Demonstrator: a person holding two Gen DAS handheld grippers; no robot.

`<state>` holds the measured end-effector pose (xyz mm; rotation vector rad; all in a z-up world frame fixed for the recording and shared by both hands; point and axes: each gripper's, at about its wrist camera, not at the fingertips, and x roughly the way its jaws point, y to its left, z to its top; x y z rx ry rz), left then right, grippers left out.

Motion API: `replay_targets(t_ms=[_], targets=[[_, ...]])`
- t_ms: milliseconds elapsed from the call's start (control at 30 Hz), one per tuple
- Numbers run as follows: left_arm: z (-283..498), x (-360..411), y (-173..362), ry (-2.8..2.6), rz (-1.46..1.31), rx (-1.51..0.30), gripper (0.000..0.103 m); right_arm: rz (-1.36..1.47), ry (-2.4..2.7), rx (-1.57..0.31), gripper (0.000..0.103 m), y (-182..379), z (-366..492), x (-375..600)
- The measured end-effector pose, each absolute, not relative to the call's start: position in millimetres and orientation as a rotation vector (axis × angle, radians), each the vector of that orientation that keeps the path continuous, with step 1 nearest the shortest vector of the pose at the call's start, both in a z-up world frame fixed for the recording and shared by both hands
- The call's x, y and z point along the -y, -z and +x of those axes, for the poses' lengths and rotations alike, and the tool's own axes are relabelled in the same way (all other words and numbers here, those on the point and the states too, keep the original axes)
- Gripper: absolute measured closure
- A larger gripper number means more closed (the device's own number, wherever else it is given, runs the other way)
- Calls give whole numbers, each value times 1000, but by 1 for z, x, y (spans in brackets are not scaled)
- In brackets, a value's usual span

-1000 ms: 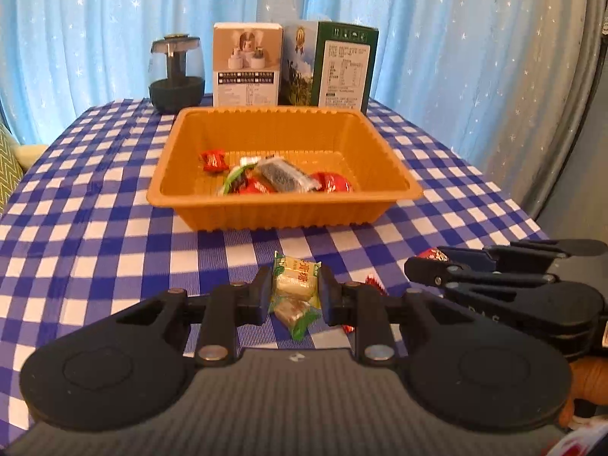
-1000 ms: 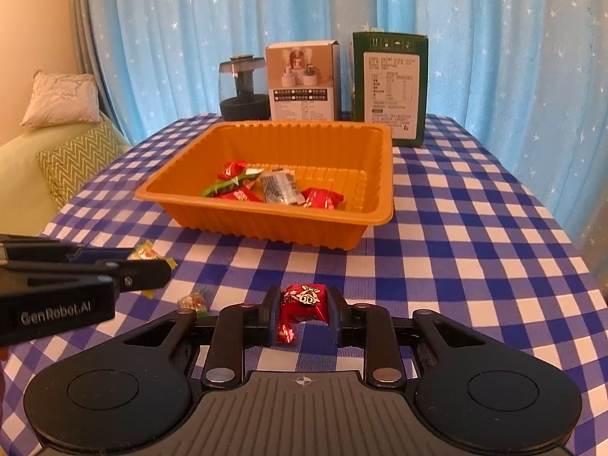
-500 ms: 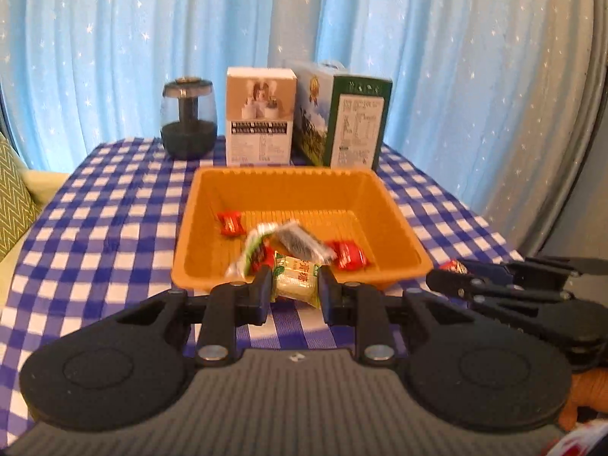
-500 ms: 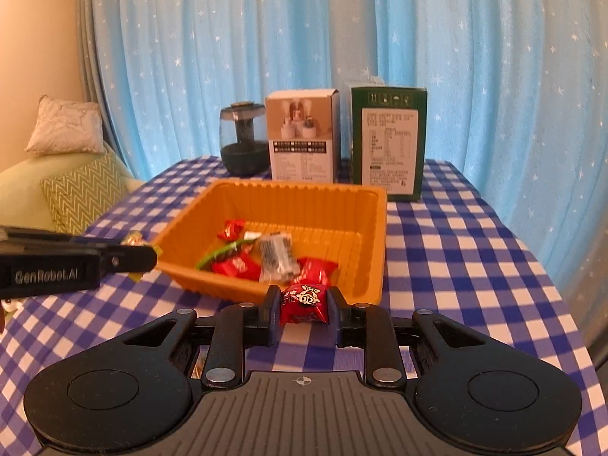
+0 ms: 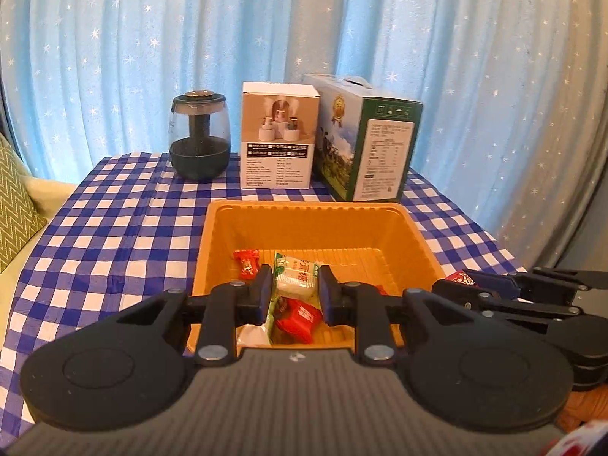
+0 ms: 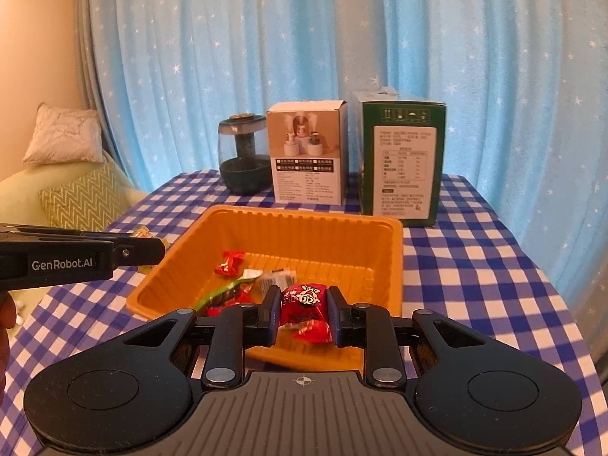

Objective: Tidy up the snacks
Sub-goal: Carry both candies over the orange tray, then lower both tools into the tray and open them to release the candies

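Observation:
My left gripper [image 5: 295,285] is shut on a green-and-white wrapped snack [image 5: 296,277] and holds it above the near part of the orange tray [image 5: 323,224]. My right gripper [image 6: 303,300] is shut on a red wrapped candy [image 6: 303,299] over the tray's near edge [image 6: 395,266]. The tray holds several snacks, among them a red candy [image 5: 247,262] and a red packet [image 5: 298,315]. The right gripper shows at the right of the left wrist view [image 5: 452,283]; the left gripper shows at the left of the right wrist view [image 6: 152,249].
Behind the tray stand a dark glass jar [image 5: 200,136], a white box [image 5: 279,135] and a green box [image 5: 364,136] on the blue checked tablecloth [image 5: 114,228]. Blue curtains hang behind. A sofa with cushions [image 6: 76,197] is to the left.
Both grippers have lifted from the table with their snacks and moved forward to above the tray's near part. The tray now sits right under the fingertips.

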<state>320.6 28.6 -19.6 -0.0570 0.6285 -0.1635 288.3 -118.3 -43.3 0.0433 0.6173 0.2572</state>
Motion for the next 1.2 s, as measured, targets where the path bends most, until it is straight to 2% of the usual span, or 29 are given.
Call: replay_targets(t_ms=[633, 1200], targets=[[394, -52, 49, 139, -113, -696, 80, 139, -227, -675, 77, 67, 371, 117], [421, -44, 76, 146, -96, -774, 79, 106, -219, -754, 77, 93, 394, 111]])
